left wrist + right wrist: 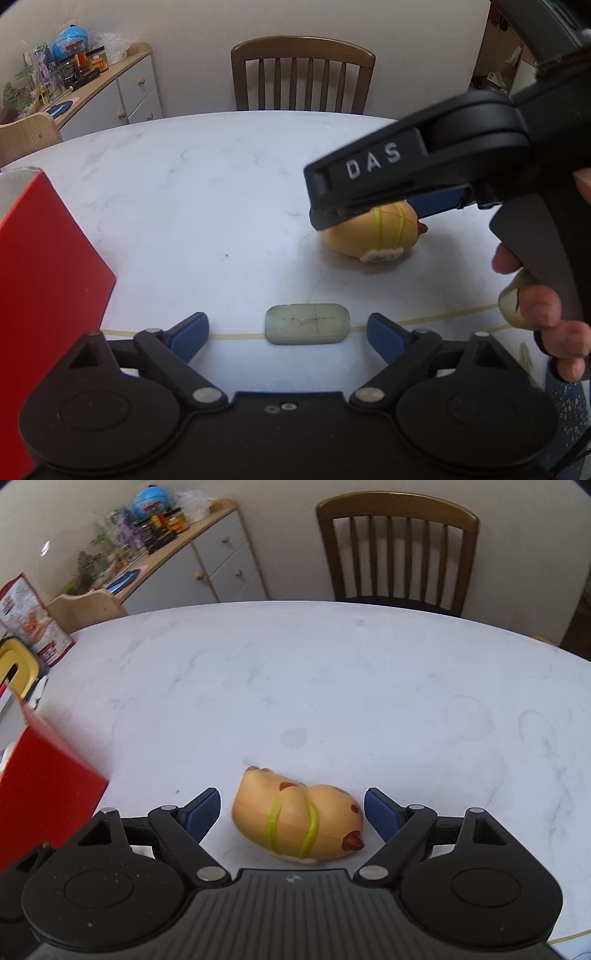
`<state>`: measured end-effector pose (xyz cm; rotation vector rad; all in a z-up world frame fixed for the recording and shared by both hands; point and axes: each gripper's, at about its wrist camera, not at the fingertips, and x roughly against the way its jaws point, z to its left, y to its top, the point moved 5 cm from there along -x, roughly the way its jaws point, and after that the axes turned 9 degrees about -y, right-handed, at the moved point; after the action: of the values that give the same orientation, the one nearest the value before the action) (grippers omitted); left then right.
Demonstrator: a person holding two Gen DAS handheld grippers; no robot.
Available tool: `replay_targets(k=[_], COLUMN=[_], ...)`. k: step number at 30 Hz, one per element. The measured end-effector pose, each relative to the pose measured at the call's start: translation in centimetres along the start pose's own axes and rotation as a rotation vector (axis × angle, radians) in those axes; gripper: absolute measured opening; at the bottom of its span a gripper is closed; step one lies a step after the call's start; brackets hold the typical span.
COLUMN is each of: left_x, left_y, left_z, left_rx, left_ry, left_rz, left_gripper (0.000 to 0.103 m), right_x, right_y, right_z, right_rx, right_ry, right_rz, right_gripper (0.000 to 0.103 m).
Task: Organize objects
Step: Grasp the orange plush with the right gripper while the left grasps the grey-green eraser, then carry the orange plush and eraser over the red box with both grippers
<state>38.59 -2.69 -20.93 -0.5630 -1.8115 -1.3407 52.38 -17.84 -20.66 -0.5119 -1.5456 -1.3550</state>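
A tan hot-dog toy (299, 816) with yellow-green stripes and a red tip lies on the white marble table (332, 686). My right gripper (291, 814) is open with the toy between its blue pads, not touching. The toy also shows in the left wrist view (373, 236), partly hidden under the right gripper's body. A pale green eraser-like block (307, 324) lies flat between the pads of my open left gripper (288, 332). A red box (44, 280) stands at the left, also in the right wrist view (40, 794).
A wooden chair (303, 74) stands behind the table. A sideboard (110, 92) with clutter is at back left. A thin yellow band (443, 315) lies on the table by the block. A hand (535, 306) holds the right gripper's handle.
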Motion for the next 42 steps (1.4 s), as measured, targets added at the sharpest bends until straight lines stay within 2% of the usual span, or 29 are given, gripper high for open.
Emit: replay_targets(k=[4,9,12,16,17,29,42], left_x=[-0.2,-0.5,-0.5,-0.2,-0.1,1.6,6.7], left_y=[0.0,0.1,0.1,0.0,0.1,0.4,0.3], left_z=[0.0,-0.1,0.0,-0.1,-0.1,-0.2,-0.4], left_rx=[0.004,-0.001,-0.003,-0.004,-0.003,0.009,0.035], left_ry=[-0.010,-0.014,-0.013,-0.026,-0.030,-0.050,-0.087], left_rz=[0.001,-0.001,-0.001,-0.006,-0.007,-0.010,-0.034], left_gripper=[0.082,0.067,0.061,0.054,0.050,0.049,0.049], right_x=[-0.4,-0.5,-0.6,-0.4,-0.4,1.9,8.2], right_y=[-0.2,-0.3,-0.5,-0.7,-0.7,-1.3,-2.1], right_z=[-0.2,0.0,0.2,0.3,0.3,0.4,1.0], right_rx=[-0.029,-0.035,-0.030,-0.028,-0.025,-0.015,0.010], right_ry=[0.000,-0.009,-0.015,-0.022,-0.025,-0.017,0.002], right_rz=[0.008,0.015,0.015,0.012,0.011,-0.010,-0.038], right_gripper=[0.085,0.085,0.077,0.076,0.075,0.073,0.073])
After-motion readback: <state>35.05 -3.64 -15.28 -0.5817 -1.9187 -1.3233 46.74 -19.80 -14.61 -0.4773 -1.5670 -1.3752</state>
